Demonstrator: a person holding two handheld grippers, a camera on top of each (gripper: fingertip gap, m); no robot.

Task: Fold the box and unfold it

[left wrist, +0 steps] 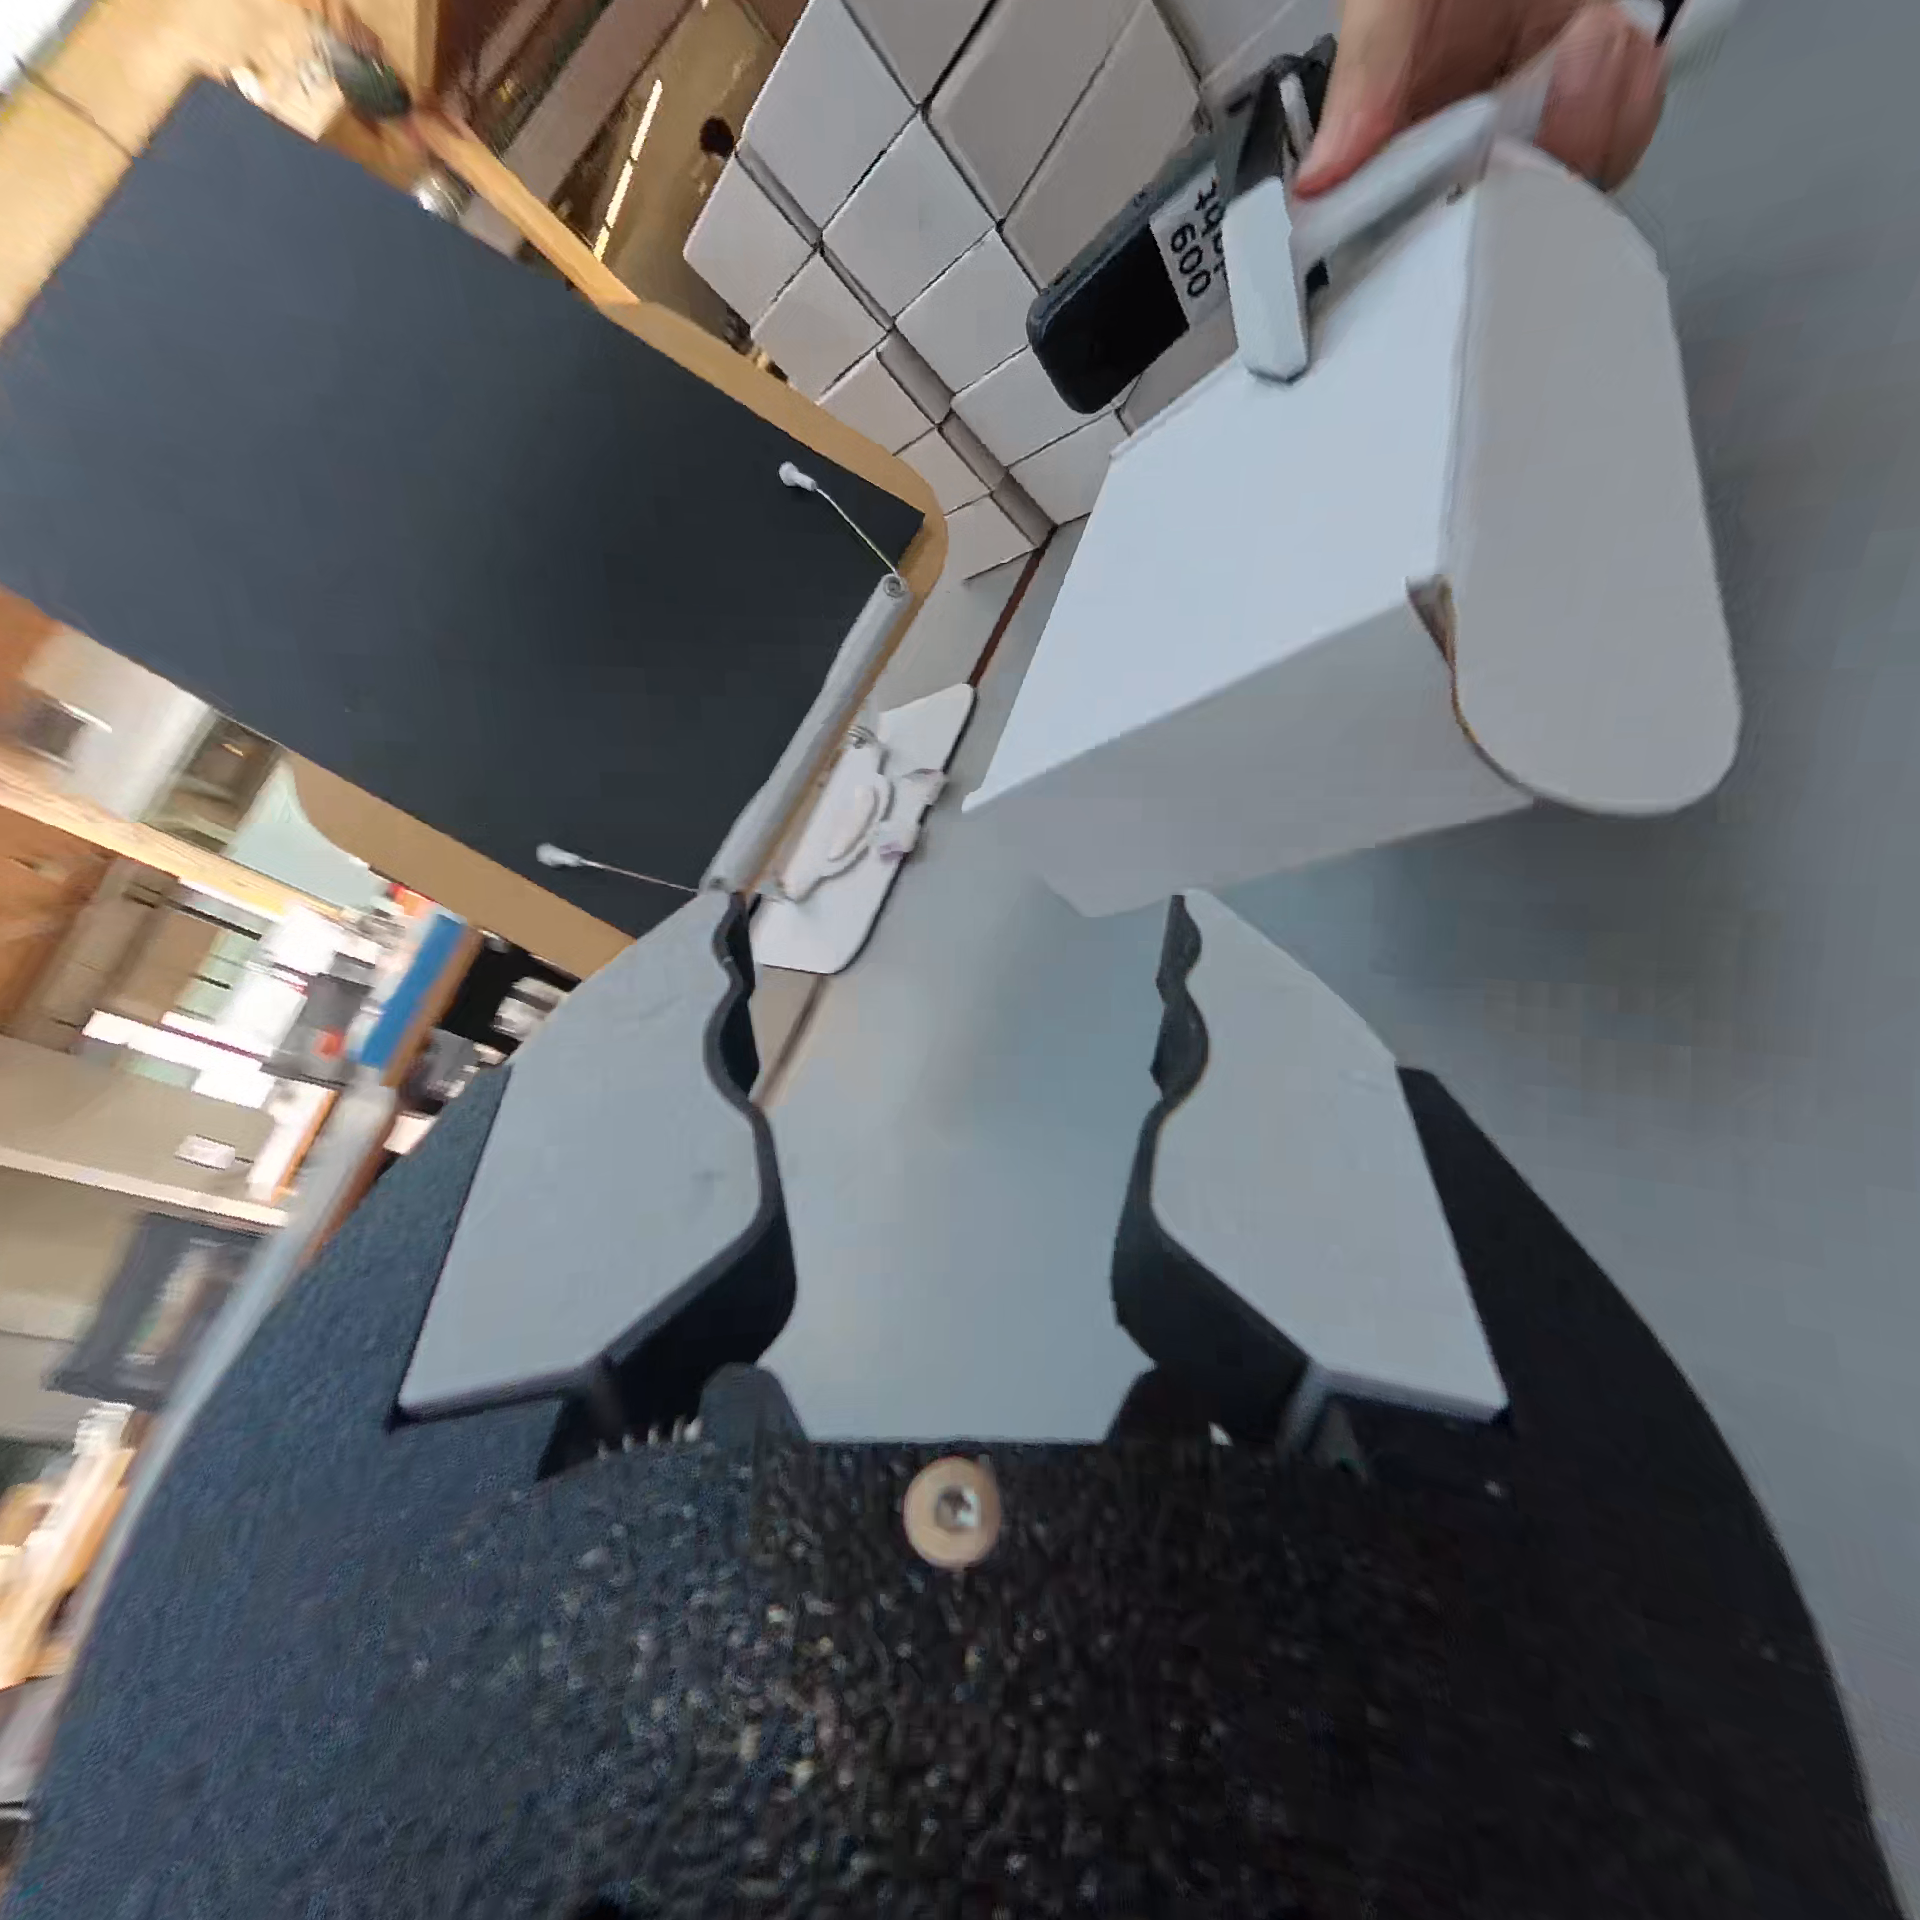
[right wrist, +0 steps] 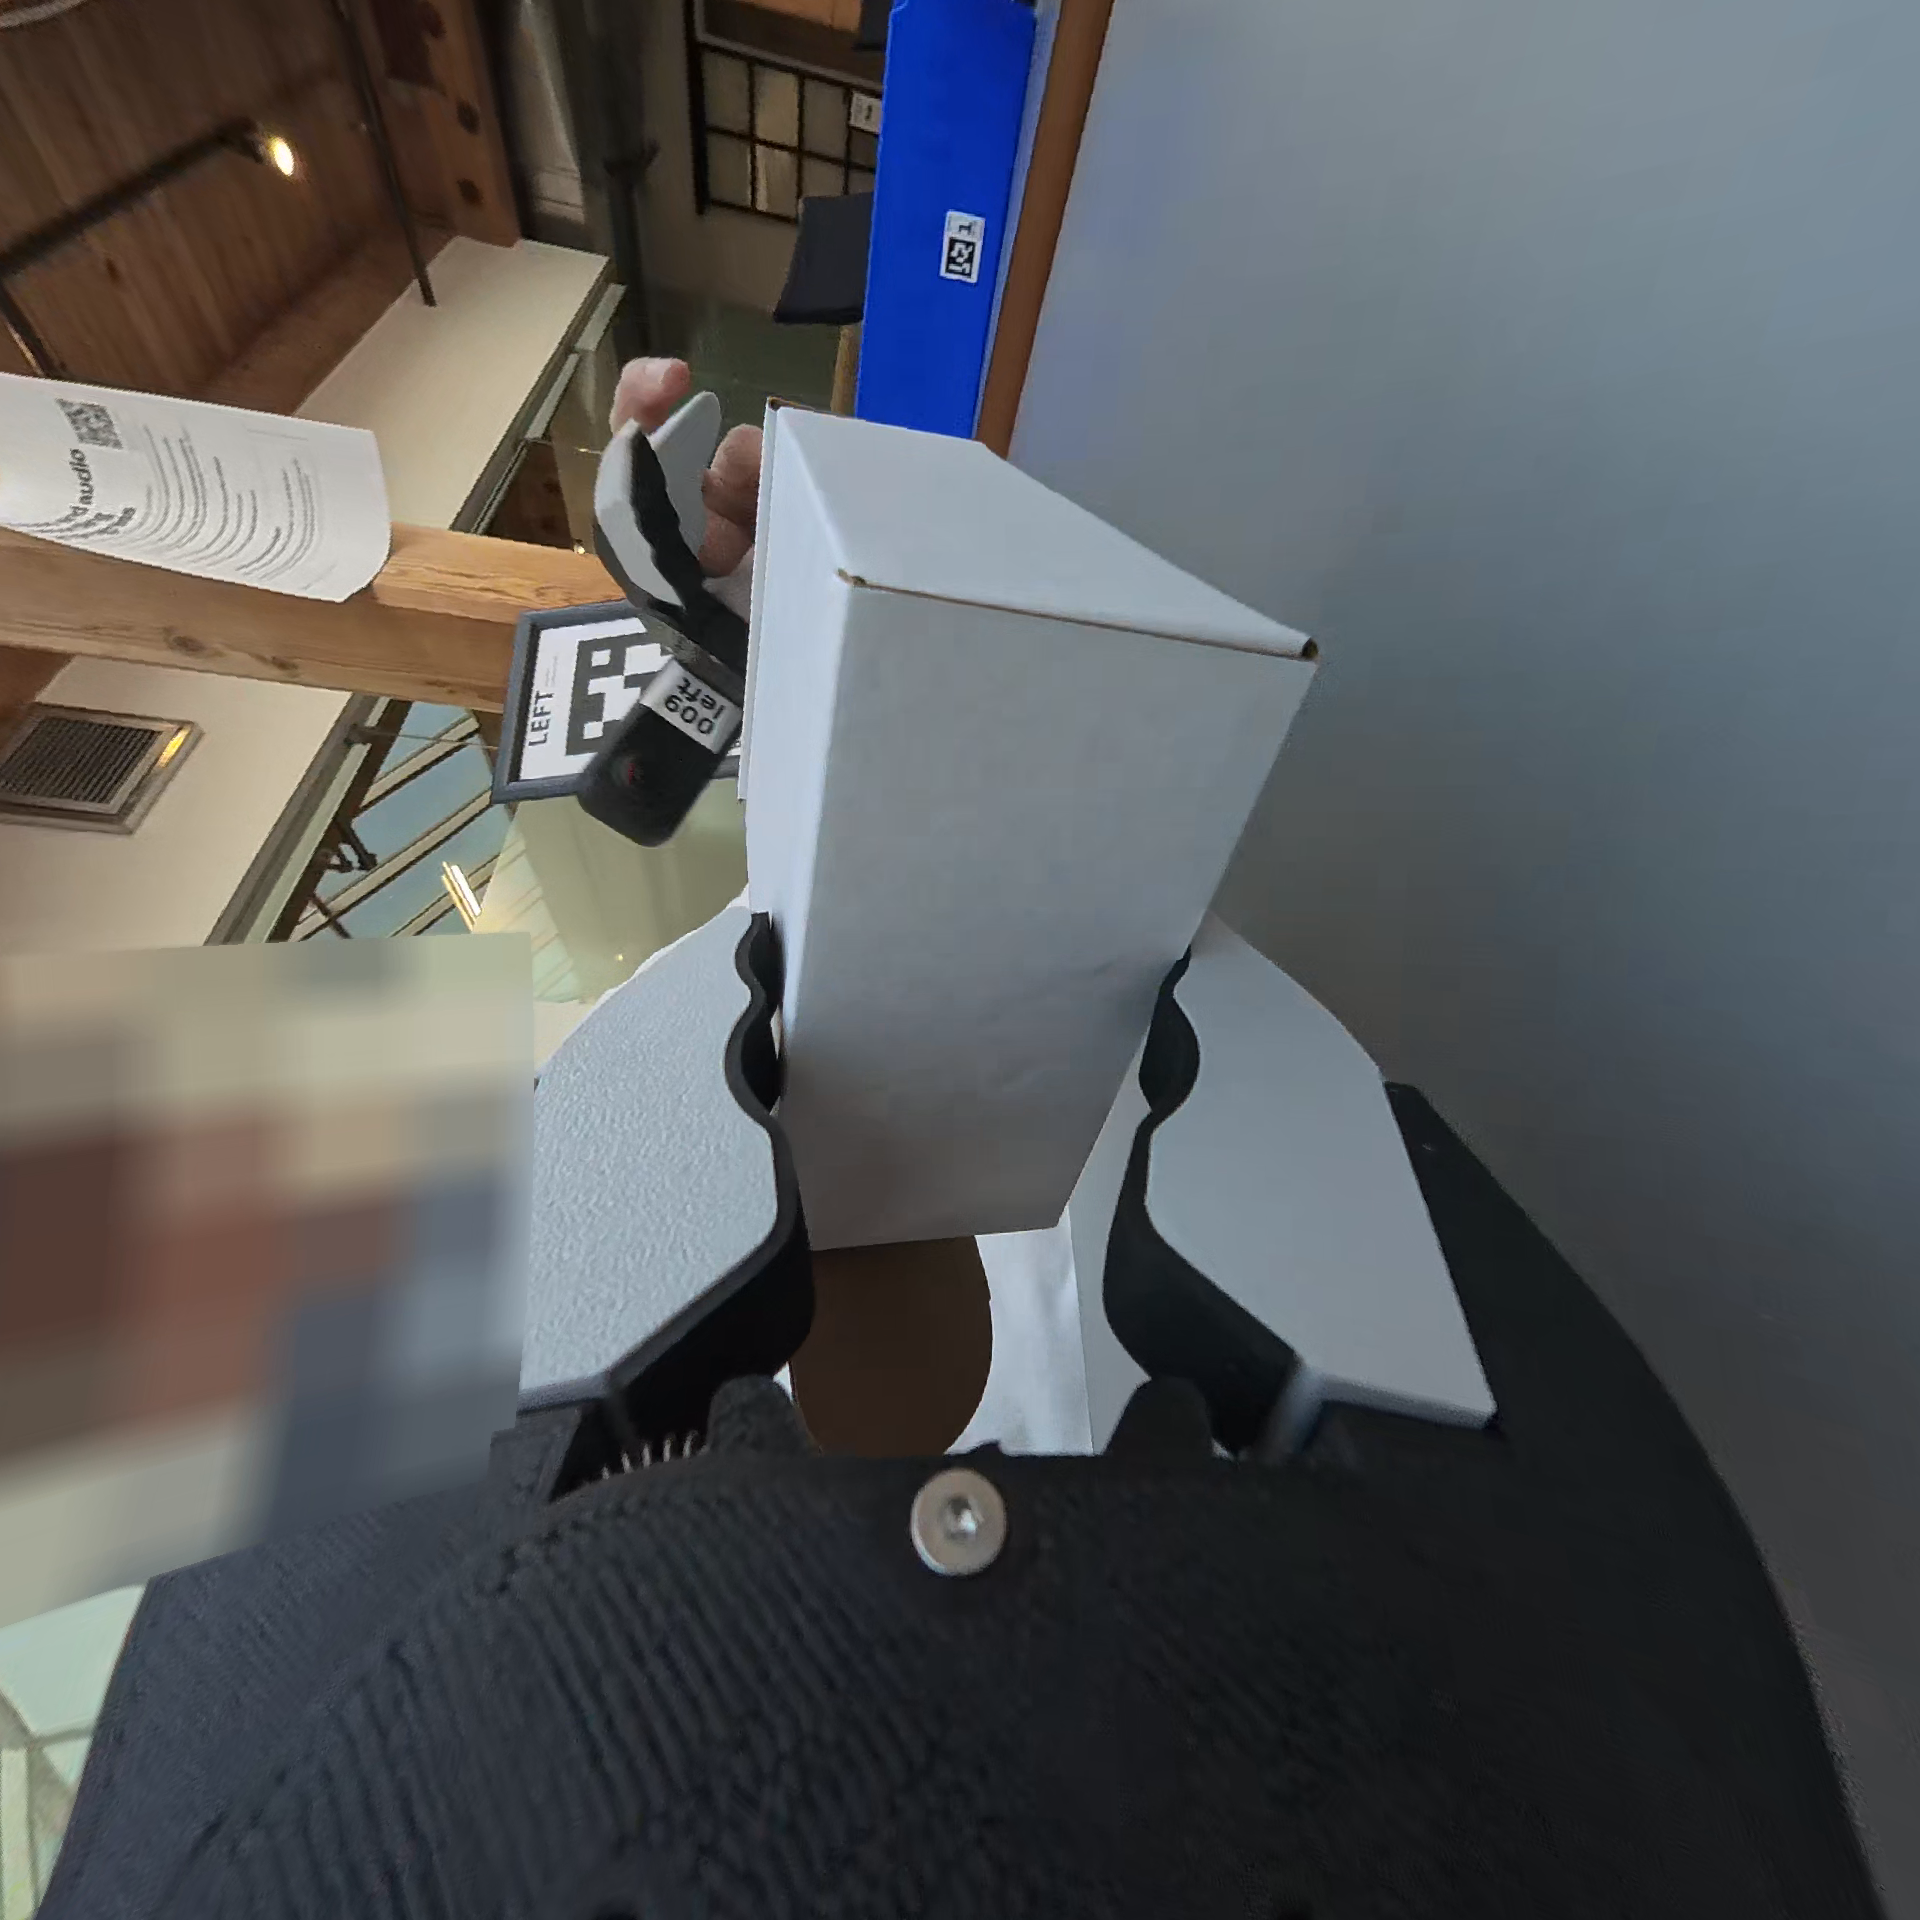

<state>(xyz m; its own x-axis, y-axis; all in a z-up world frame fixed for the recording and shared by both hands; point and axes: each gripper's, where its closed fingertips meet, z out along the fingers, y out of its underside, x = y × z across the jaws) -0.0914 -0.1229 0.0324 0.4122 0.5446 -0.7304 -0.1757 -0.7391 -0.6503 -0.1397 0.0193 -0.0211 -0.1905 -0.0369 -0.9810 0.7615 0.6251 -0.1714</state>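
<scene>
Right wrist view: right gripper [right wrist: 971, 1039] clamps white box [right wrist: 997, 831]; left gripper [left wrist: 956, 997] spread, empty.

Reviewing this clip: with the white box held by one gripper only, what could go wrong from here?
1. The right gripper alone clamps the folded white box near one end, so it may pivot or slip.
2. The open left gripper sits just below the box; closing in could knock it.
3. Squeezing might dent the cardboard.

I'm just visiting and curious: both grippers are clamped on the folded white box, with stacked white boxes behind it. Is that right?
Not quite. Only the right gripper is clamped on the white box. The left wrist view shows the left gripper open and empty, short of the box. The stacked white boxes do sit behind it.
</scene>
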